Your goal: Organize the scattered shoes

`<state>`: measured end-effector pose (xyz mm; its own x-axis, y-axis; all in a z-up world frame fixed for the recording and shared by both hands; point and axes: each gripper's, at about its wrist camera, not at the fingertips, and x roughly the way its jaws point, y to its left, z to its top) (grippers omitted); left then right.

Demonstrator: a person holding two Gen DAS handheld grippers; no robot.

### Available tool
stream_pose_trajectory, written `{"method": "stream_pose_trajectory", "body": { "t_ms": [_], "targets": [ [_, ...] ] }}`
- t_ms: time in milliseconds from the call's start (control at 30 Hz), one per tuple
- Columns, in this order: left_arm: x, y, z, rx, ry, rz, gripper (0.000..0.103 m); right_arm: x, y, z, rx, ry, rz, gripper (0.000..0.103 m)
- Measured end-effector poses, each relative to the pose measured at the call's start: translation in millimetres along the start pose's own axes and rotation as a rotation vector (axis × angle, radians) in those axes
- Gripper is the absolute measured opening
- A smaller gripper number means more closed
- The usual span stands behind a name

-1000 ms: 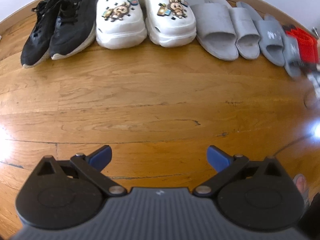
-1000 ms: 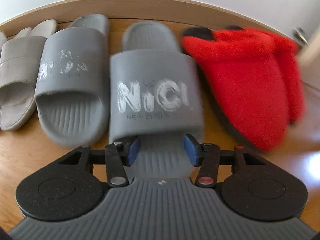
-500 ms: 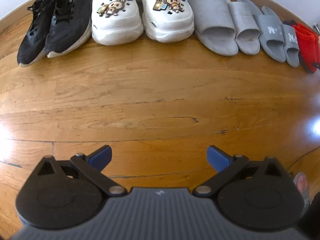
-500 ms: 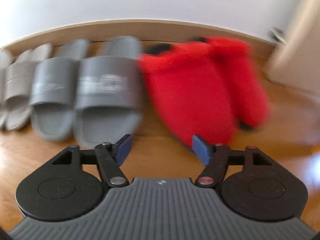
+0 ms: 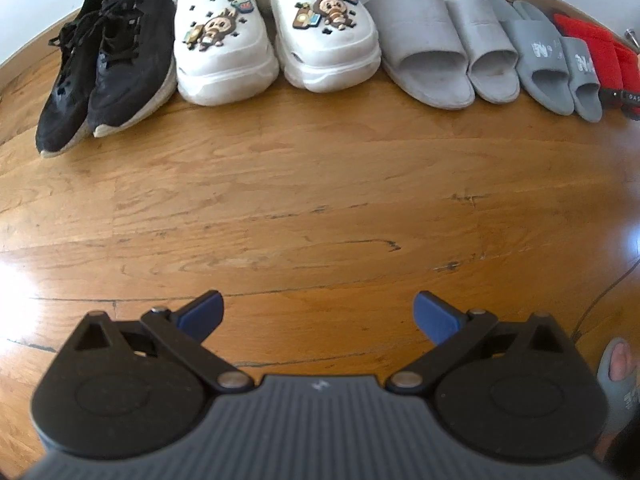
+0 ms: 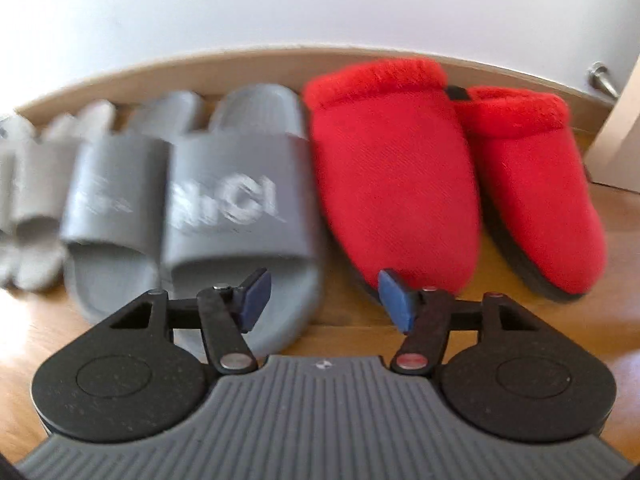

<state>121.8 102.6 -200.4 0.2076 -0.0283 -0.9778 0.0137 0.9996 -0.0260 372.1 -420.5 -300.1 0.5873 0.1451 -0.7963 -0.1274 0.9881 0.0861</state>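
Five pairs of shoes line the wall on the wooden floor (image 5: 304,208): black sneakers (image 5: 108,64), white clogs (image 5: 272,40), pale grey slides (image 5: 440,52), dark grey slides (image 6: 208,208) and red slippers (image 6: 440,184). The left tool (image 5: 318,316) hovers over bare floor, jaws wide apart and empty. The right tool (image 6: 322,300), jaws apart after just narrowing, holds nothing, just before the inner dark grey slide and red slipper.

The wooden floor (image 5: 304,200) carries one row of shoes along the wall. White clogs (image 5: 276,36) stand mid-row. Left of the clogs, black sneakers (image 5: 108,64). Right of the clogs, pale slides (image 5: 444,48), then grey slides (image 5: 556,64), then red slippers (image 6: 448,184) last, farthest from them.
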Motion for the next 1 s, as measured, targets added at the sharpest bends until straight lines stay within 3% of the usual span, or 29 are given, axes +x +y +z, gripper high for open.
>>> {"method": "stream_pose_trajectory", "body": {
  "t_ms": [33,167,233,267,333,433,533,600,700,800,833,933,1000],
  "targets": [
    [0.1,0.4,-0.5,-0.001,0.001,-0.003,0.102,-9.2,-10.5,-1.3,0.044,-0.011,-0.004,0.063],
    [2.9,3.7,-2.2,-0.017,0.012,0.006,0.102,-32.8,-61.2,-16.9,0.18,-0.038,-0.149,0.064],
    [4.7,4.2,-2.0,-0.024,0.017,0.012,0.102,-40.0,-92.7,-27.3,0.313,-0.07,-0.256,0.067],
    [5.3,3.1,-1.4,-0.023,0.017,0.016,0.102,-43.9,-118.7,-36.9,0.449,-0.094,-0.291,0.067],
    [3.8,-0.3,-0.3,-0.012,0.004,0.018,0.102,-41.7,-161.9,-55.2,0.703,-0.145,-0.255,0.068],
    [-0.2,-6.7,2.2,0.009,-0.029,0.023,0.102,-18.0,-180.7,-61.5,0.888,-0.185,-0.092,0.068],
    [-3.1,-9.4,6.2,0.004,-0.062,0.043,0.102,-5.3,-160.2,-43.7,0.787,-0.197,-0.133,0.089],
    [-3.3,-8.9,8.4,-0.016,-0.072,0.047,0.102,-0.8,-147.0,-33.3,0.706,-0.18,-0.193,0.094],
    [-1.7,-5.9,9.7,-0.04,-0.068,0.047,0.102,-6.8,-141.0,-36.3,0.68,-0.165,-0.223,0.085],
    [-1.0,-2.4,10.1,-0.054,-0.062,0.047,0.102,-18.7,-112.1,-31.4,0.667,-0.211,-0.251,0.085],
    [-2.7,-0.9,10.8,-0.058,-0.065,0.045,0.102,-29.9,-88.0,-31.4,0.608,-0.222,-0.26,0.085],
    [-14.4,0.2,18.6,-0.069,-0.095,0.062,0.102,-50.8,-43.2,-24.7,0.486,-0.202,-0.215,0.085],
    [-28.1,-1.7,30.2,-0.077,-0.124,0.069,0.102,-70.4,-11.5,-15.7,0.401,-0.174,-0.136,0.085]
  ]
}}
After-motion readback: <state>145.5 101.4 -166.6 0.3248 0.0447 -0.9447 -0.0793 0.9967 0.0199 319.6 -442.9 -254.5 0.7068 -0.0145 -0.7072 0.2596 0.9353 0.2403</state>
